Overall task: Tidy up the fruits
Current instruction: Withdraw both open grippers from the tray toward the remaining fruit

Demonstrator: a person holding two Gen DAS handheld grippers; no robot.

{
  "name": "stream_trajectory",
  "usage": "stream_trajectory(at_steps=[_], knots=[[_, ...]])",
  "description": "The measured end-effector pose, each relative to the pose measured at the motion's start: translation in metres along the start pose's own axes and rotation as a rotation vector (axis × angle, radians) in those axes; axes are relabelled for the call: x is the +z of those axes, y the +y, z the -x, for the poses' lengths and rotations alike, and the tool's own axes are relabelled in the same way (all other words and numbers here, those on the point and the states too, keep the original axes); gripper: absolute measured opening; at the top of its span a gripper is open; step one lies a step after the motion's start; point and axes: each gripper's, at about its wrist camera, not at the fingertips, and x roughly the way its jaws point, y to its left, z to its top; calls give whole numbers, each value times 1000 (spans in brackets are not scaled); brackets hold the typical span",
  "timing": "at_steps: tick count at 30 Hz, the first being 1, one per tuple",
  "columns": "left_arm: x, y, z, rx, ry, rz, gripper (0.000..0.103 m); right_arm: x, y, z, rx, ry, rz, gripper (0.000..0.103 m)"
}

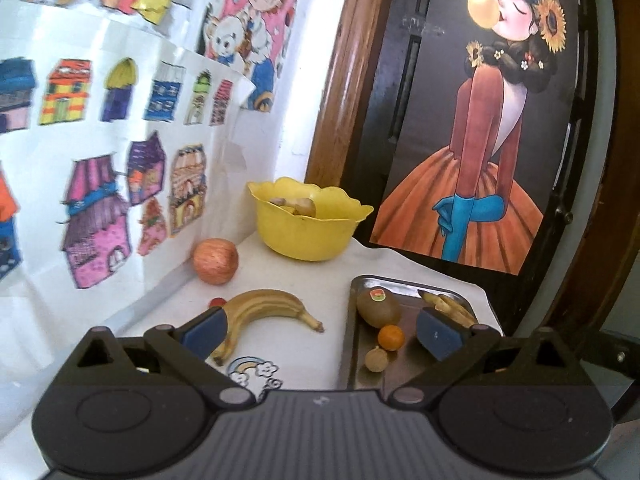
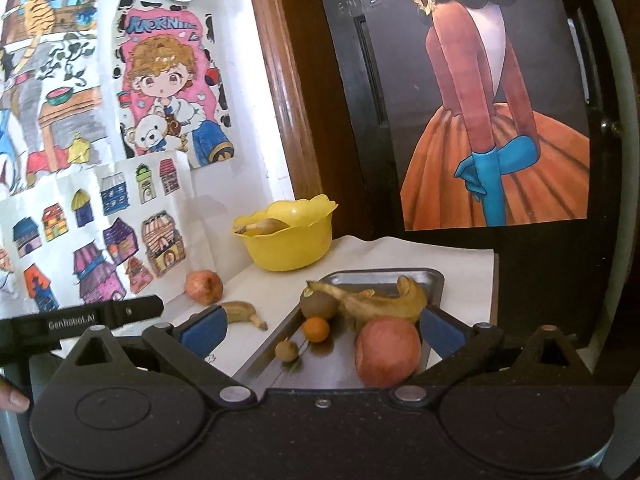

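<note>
The yellow bowl [image 2: 289, 240] hides most of a banana (only its top shows). The metal tray [image 2: 434, 280] holds a kiwi [image 2: 318, 305], banana [image 2: 384, 300], apple [image 2: 387, 352] and tangerine [image 2: 316, 329]. Both the left gripper [image 1: 320, 330] and right gripper [image 2: 322, 330] are spread wide, empty.

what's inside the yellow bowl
A banana lies inside the yellow bowl, its stem end poking just over the rim. The bowl's wall hides the bottom, so anything beneath the banana cannot be seen.
</note>
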Motion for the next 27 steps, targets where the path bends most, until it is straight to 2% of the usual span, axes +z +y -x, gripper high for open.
stream_trajectory(at_steps=[5,13,22,27], knots=[[-5,21,23,-5,-10,24,103,-17,19,26,-34,17,12,102],[-17,56,46,41,7,28,103,-41,58,49,-67,64,31,102],[-37,89,60,109,59,-3,103,-75,97,41,-36,219,-6,102],[-44,99,59,134,91,-37,103,-83,112,33,-21,280,-2,102]])
